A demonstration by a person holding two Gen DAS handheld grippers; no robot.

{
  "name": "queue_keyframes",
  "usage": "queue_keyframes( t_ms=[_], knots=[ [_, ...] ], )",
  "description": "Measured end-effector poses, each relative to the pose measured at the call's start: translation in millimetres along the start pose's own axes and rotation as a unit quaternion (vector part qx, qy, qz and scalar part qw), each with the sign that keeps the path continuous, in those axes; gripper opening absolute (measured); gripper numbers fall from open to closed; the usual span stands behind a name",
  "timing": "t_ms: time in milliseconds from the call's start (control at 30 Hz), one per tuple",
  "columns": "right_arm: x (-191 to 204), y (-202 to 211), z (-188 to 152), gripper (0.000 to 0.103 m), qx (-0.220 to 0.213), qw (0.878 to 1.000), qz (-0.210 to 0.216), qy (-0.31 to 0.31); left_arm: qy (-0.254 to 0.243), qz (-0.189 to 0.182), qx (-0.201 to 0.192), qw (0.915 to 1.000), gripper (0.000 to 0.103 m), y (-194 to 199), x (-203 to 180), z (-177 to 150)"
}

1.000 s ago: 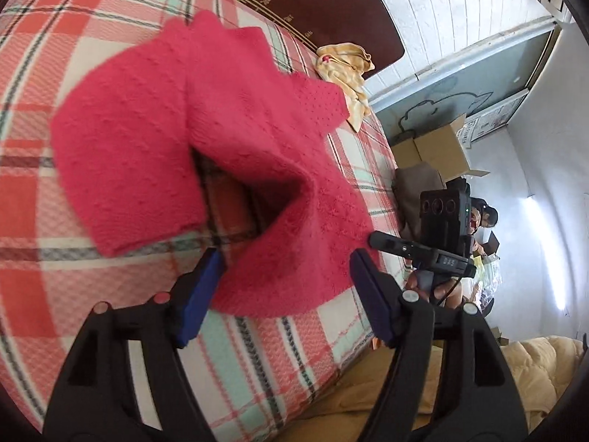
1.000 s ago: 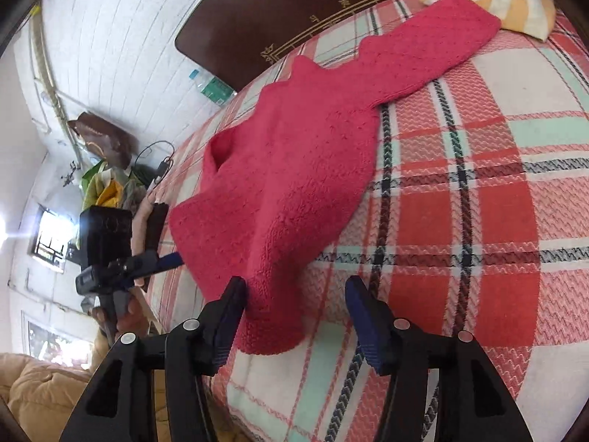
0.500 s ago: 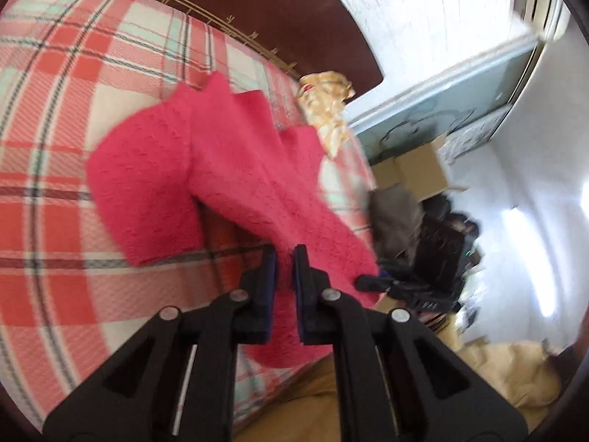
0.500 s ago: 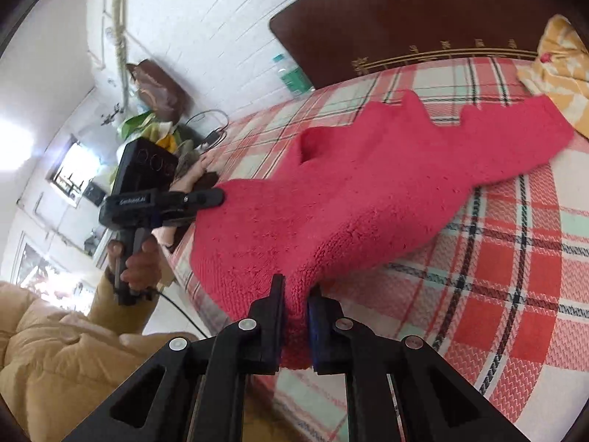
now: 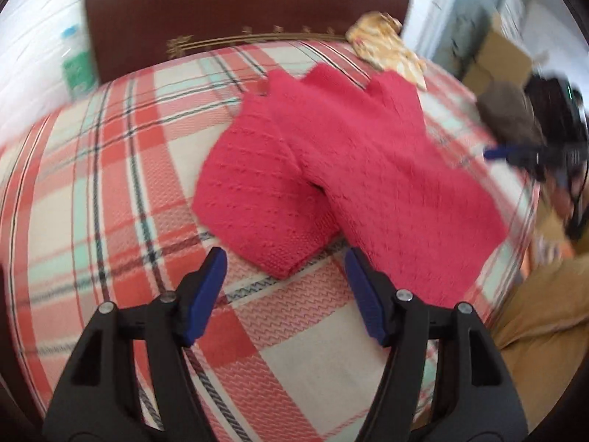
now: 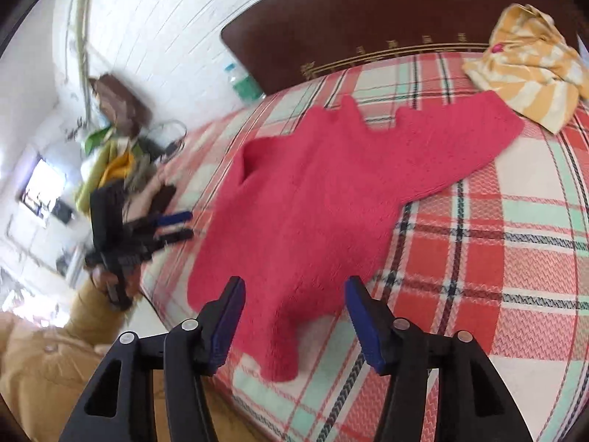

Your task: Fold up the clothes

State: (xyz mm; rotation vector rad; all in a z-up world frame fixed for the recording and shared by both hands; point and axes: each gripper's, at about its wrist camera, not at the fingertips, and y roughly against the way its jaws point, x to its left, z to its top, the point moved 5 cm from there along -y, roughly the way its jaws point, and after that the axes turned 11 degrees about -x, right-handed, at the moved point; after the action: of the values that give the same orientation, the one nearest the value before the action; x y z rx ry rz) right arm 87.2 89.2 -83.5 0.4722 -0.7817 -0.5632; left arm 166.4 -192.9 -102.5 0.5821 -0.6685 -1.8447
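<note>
A red knit sweater [image 5: 349, 169] lies spread on the plaid bedcover [image 5: 110, 184], its hem toward me and one sleeve lying at the left. My left gripper [image 5: 285, 287] is open and empty, just short of the sleeve's cuff. In the right wrist view the sweater [image 6: 313, 199] reaches the bed's near edge. My right gripper [image 6: 292, 316] is open and empty, hovering over the hem corner. The left gripper [image 6: 173, 226] also shows there, beside the bed's left edge.
A crumpled yellow patterned garment [image 6: 526, 62] lies at the head of the bed by the dark wooden headboard [image 5: 239, 11]. A green-labelled bottle [image 5: 75, 70] stands left of the headboard. Cardboard boxes [image 5: 504, 55] and a brown bag [image 6: 117, 105] sit off the bed.
Both grippers were shut on the sweater's hem half a second ago. Now both are open, the hem lies flat on the bed, and the grippers have pulled back.
</note>
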Motion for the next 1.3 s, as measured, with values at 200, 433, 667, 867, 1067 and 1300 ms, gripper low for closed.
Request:
queue_keyframes(
  t_ms=[200, 433, 667, 867, 1067, 1300],
  knots=[
    [-8, -11, -8, 0.059, 0.017, 0.999, 0.003, -0.041, -0.074, 0.007, 0.043, 0.9963, 0.067, -30, -8, 2],
    [-19, -17, -3, 0.061, 0.002, 0.997, 0.002, -0.074, -0.034, 0.02, 0.029, 0.9988, 0.014, -38, 18, 16],
    [-43, -20, 21, 0.061, -0.031, 0.995, -0.014, -0.098, 0.186, 0.056, -0.063, 0.9789, 0.013, 0, 107, 46],
    [-82, -19, 50, 0.061, -0.085, 0.988, -0.066, -0.114, 0.327, 0.167, -0.072, 0.9275, 0.016, 28, 179, 35],
    [-128, -22, 70, 0.064, -0.119, 0.976, -0.128, -0.131, 0.31, -0.01, -0.047, 0.9494, 0.066, 15, 112, 19],
    [-171, -21, 87, 0.065, -0.191, 0.95, -0.178, -0.173, 0.236, -0.065, -0.003, 0.9697, 0.066, -26, 34, 24]
  ],
)
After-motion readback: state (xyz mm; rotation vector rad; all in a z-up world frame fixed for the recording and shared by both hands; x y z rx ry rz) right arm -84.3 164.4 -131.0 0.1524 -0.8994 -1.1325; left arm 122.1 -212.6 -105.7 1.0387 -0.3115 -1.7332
